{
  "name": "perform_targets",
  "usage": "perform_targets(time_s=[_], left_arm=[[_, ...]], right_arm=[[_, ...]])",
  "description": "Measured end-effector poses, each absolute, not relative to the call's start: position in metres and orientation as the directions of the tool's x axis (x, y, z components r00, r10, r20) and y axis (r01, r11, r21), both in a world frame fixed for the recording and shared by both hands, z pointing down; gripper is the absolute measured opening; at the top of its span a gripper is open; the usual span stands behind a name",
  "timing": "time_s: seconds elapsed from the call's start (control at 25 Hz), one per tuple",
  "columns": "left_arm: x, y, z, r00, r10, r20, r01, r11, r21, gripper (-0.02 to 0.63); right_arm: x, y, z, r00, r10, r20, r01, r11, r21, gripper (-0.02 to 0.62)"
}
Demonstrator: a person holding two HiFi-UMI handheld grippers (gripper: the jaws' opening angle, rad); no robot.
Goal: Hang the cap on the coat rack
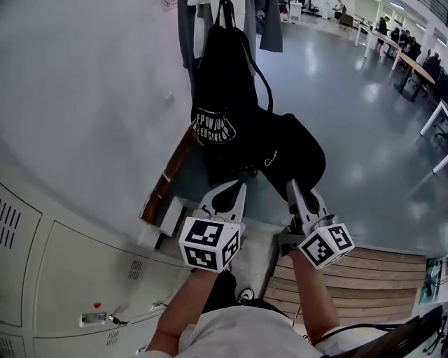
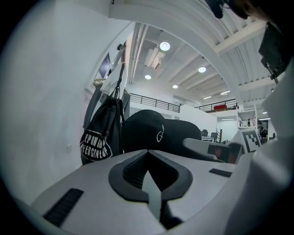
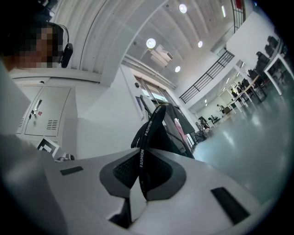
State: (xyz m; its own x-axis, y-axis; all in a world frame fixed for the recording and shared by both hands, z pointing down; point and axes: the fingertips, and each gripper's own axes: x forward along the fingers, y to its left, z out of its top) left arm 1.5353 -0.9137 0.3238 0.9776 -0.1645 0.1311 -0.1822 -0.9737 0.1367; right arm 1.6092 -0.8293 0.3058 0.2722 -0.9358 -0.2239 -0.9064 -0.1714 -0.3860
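The black cap (image 1: 299, 148) hangs in the air beside a black printed bag (image 1: 222, 84) that hangs on the coat rack (image 1: 224, 8). My right gripper (image 1: 294, 186) is shut on the cap's back strap (image 3: 146, 132), which bears the word FASHION and runs up out of the jaws. My left gripper (image 1: 234, 184) sits just left of it, below the bag, shut with nothing between its jaws. In the left gripper view the cap (image 2: 149, 133) shows straight ahead past the left gripper (image 2: 148, 158), with the bag (image 2: 98, 137) to its left. The right gripper (image 3: 139, 172) points toward the rack's hanging clothes (image 3: 172, 123).
A white wall is on the left with grey lockers (image 1: 63, 280) below it. A wooden board (image 1: 165, 180) leans at the wall's foot. Wooden steps (image 1: 364, 273) lie under my right arm. Grey garments (image 1: 269, 28) hang on the rack. Tables with people (image 1: 413, 59) stand far right.
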Motion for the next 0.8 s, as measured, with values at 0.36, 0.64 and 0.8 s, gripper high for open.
perform_targets(time_s=[0.36,0.64,0.8], left_arm=[[1.587,-0.98,0.276,0.984,-0.175,0.044,-0.178,-0.982,0.063,0.003],[1.63,-1.035,0.238,0.983,-0.181,-0.01,-0.181,-0.983,-0.005,0.003],[1.65,-1.062,0.215,0.982,-0.183,-0.036,-0.184,-0.982,-0.035,0.003]], right_arm=[[1.652,-0.89,0.248,0.229,-0.913,-0.339,-0.944,-0.123,-0.306,0.021],[1.69,-0.945,0.193,0.189,-0.876,-0.445,-0.963,-0.077,-0.256,0.021],[1.706,-0.972,0.154,0.147,-0.842,-0.519,-0.972,-0.026,-0.234,0.021]])
